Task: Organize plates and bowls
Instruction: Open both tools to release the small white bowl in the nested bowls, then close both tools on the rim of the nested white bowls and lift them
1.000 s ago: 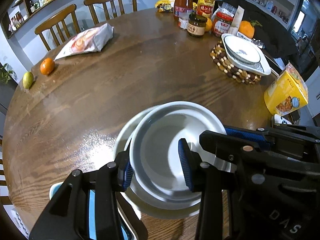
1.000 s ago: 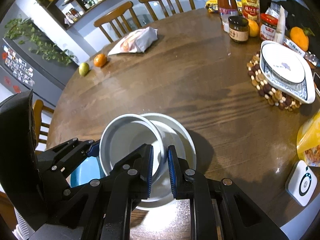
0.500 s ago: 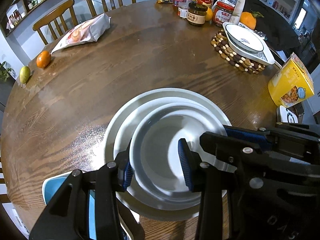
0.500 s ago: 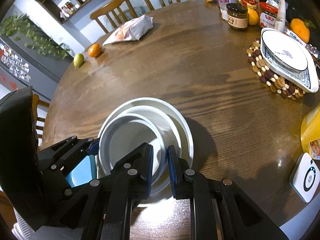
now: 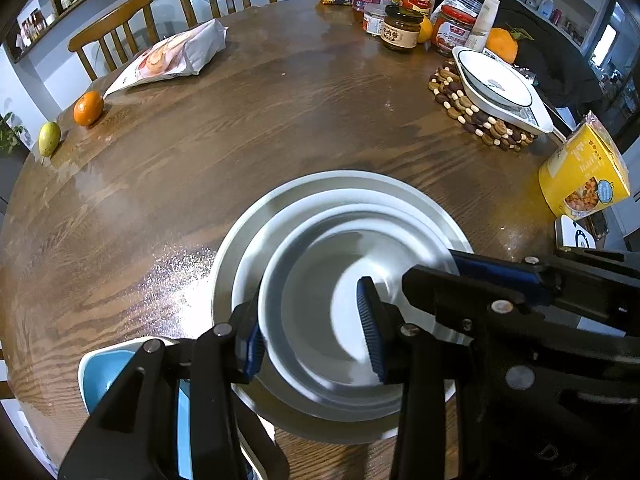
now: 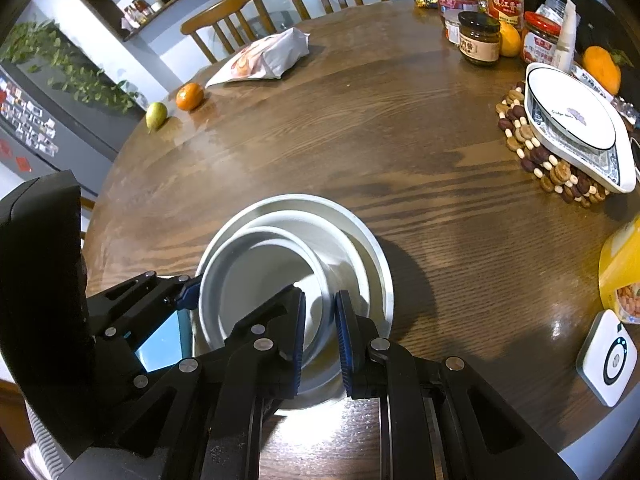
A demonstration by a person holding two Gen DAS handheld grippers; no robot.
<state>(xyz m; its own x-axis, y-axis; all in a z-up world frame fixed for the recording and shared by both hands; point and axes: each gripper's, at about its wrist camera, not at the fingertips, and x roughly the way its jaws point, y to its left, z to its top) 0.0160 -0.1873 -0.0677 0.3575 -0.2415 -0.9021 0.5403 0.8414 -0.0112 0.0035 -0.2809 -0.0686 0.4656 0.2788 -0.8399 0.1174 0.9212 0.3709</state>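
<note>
A: Nearest the cameras, what did the tools have hold of?

B: The right tool (image 6: 320, 332) was nearly shut, its pads pinching the right wall of the small white bowl (image 6: 256, 280). The left tool (image 5: 312, 332) stood partly open, one pad outside the bowl's left rim and one inside; whether both pads pressed, I couldn't tell.

A: And the bowl itself?

B: It sat within a larger white bowl (image 5: 344, 196), on a wide plate (image 5: 240, 232), at the near edge of the desk (image 5: 240, 140). A blue dish (image 5: 100, 372) lay just beside the left tool.

A: What could have gone wrong?

B: I judged the bowl sat off-centre, so a one-sided release might have tipped it or clattered it against the stack. Farther off, the oval dish (image 6: 568, 120) on the beaded trivet (image 6: 532, 160) was not yet stacked.
</note>
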